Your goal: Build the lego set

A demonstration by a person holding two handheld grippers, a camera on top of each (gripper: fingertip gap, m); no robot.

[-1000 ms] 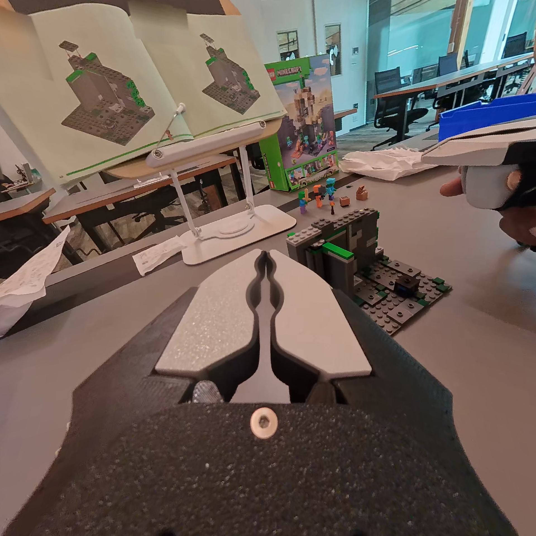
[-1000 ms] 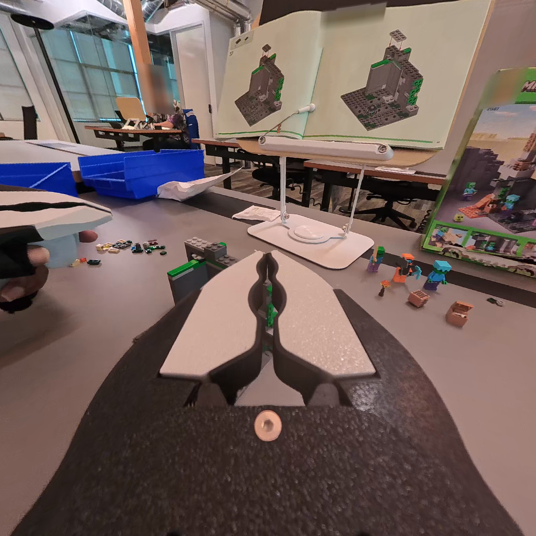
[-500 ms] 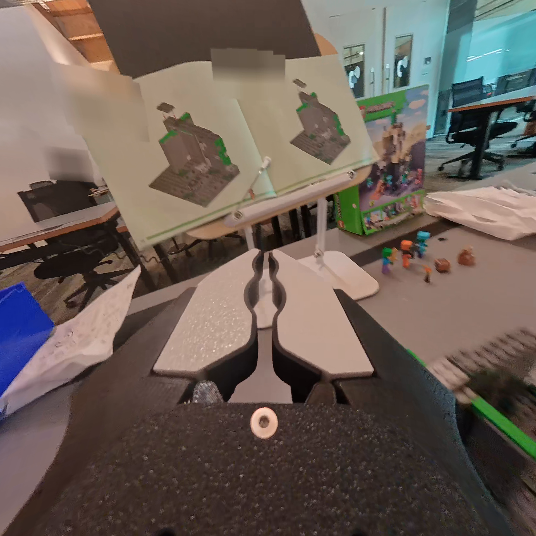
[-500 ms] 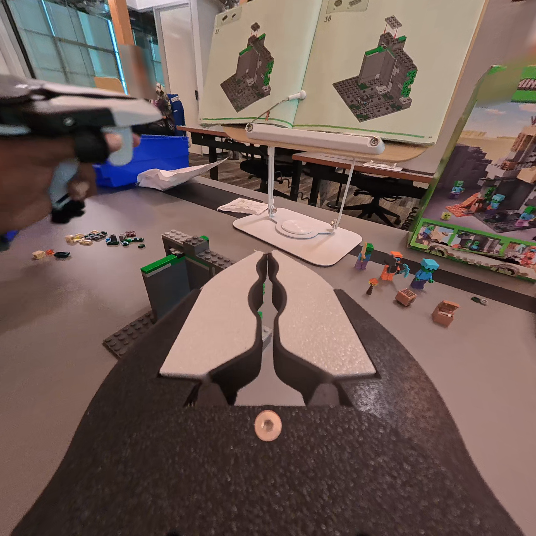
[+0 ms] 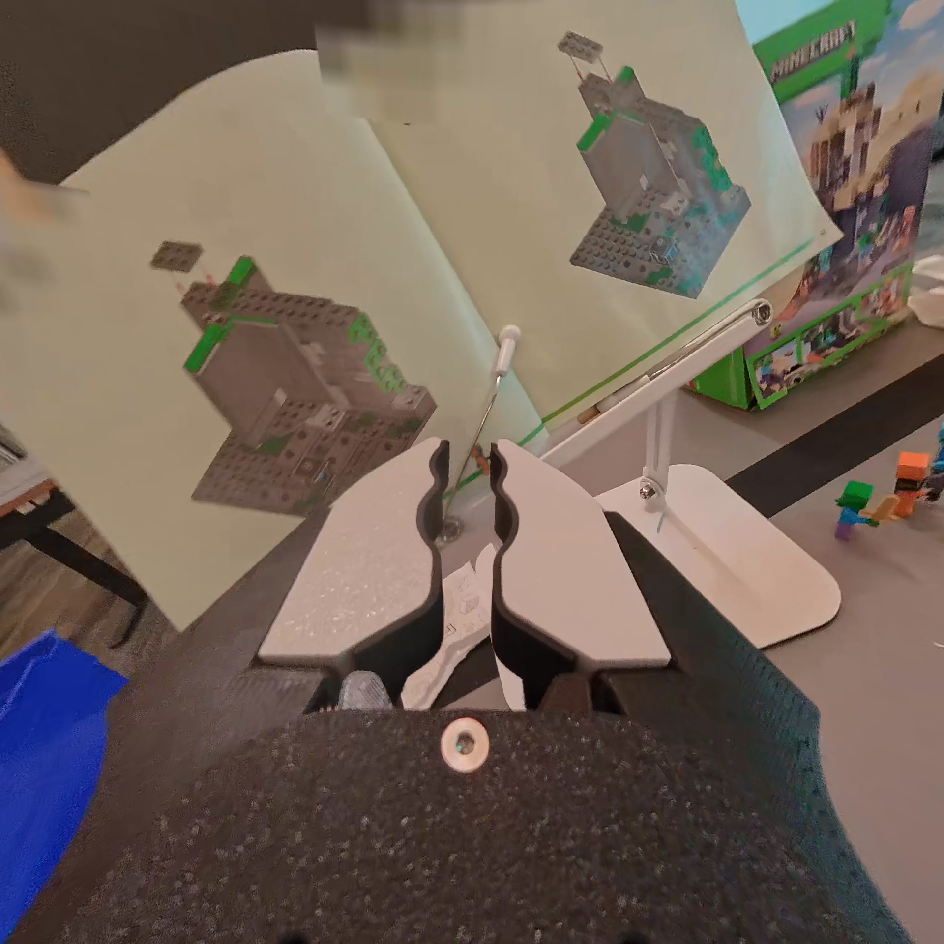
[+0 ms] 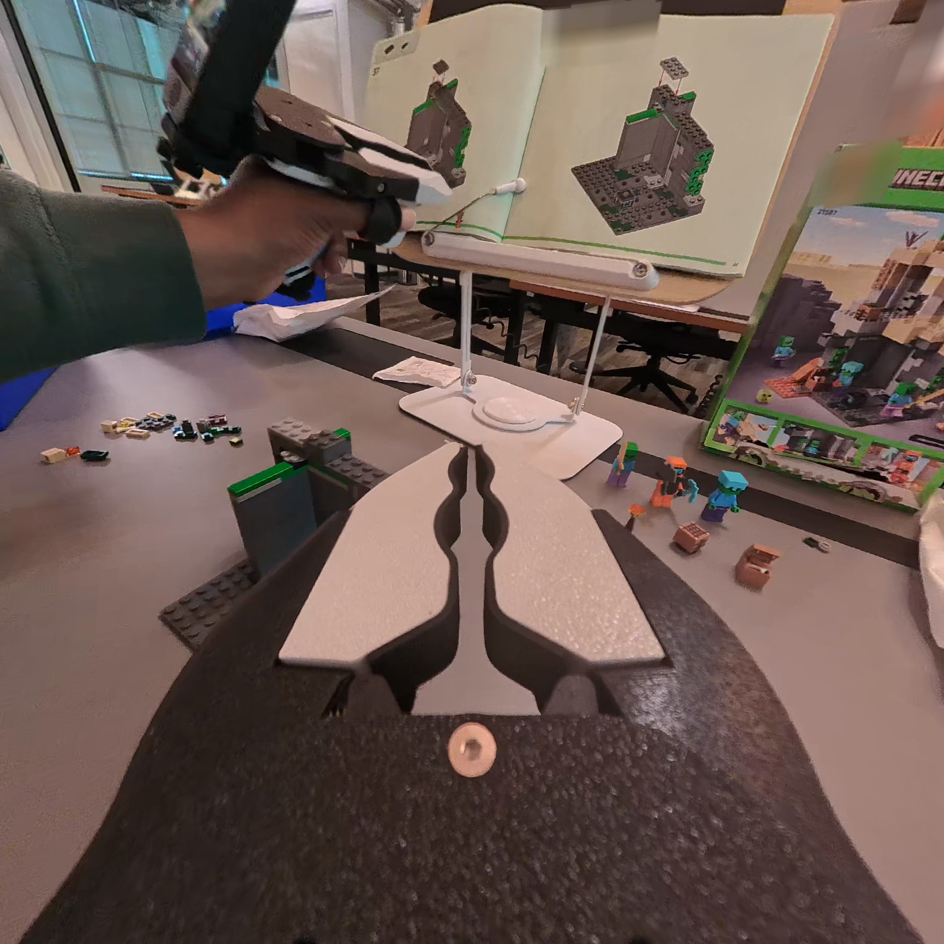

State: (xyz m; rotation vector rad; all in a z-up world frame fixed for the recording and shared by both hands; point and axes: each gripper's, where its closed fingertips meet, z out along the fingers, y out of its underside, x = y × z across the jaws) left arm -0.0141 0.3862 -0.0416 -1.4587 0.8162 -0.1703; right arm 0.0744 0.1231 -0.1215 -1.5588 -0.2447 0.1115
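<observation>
The open instruction booklet fills the left wrist view, propped on a white stand. My left gripper is raised close to it, jaws slightly open and empty, with the wire page clip just past the tips. In the right wrist view the left gripper hovers at the lower edge of the booklet's left page. The grey and green lego build stands on its dark baseplate. My right gripper is shut and empty, just right of the build and above it.
Several loose small pieces lie left of the build. Minifigures and small brown pieces stand to the right. The set's box is at the far right. A paper slip lies by the stand. A blue bin is at the left. Across from one pair of fingers to the other is roughly 30 cm.
My left gripper has lifted away from the build, swung left up to the booklet, and opened its jaws a little. The right gripper has stayed shut near the build.
</observation>
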